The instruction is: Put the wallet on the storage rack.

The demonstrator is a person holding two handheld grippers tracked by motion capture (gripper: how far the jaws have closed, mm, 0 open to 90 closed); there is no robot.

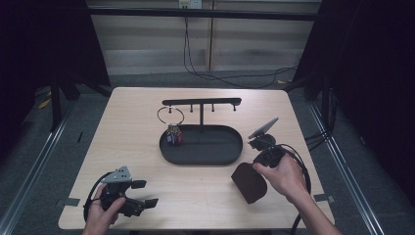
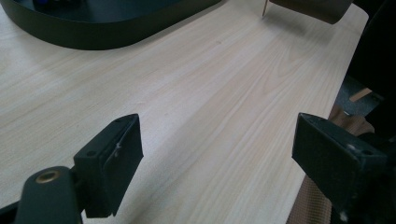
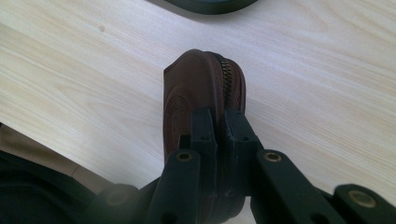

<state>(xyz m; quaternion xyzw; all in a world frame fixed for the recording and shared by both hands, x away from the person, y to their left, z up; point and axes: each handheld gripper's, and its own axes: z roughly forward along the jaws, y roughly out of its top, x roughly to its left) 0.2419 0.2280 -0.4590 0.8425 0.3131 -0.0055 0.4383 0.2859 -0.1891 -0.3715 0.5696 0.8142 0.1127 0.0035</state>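
High view: one light wooden table [image 1: 147, 147] with one black oval metal tray [image 1: 205, 157] near its middle; a T-shaped black hook stand [image 1: 201, 103] rises from the tray's far edge, one wire ring [image 1: 170, 116] hangs off its left end, and one small bunch of keys with a red fob [image 1: 174, 135] sits in the tray's left end. One dark brown leather zip pouch [image 1: 248, 182] is just right of and nearer than the tray, held on edge by the right gripper [image 1: 262, 159], hand wrapped round the gripper body. Left gripper [image 1: 139, 193] sits well to the near left of the tray, low over the table, jaws spread wide, nothing between them. Left gripper view: two black jaws far apart over bare wood, no grip on anything; tray's curved wall [image 2: 107, 28] at top left, pouch edge [image 2: 310, 7] at top right beyond the tray. Right gripper view: two jaws nearly together, clamped on the pouch [image 3: 201, 93], one each side of it, zip teeth facing up and right; pouch's far end is at the tabletop, whether it touches I can't tell; tray rim [image 3: 210, 4] just beyond it.
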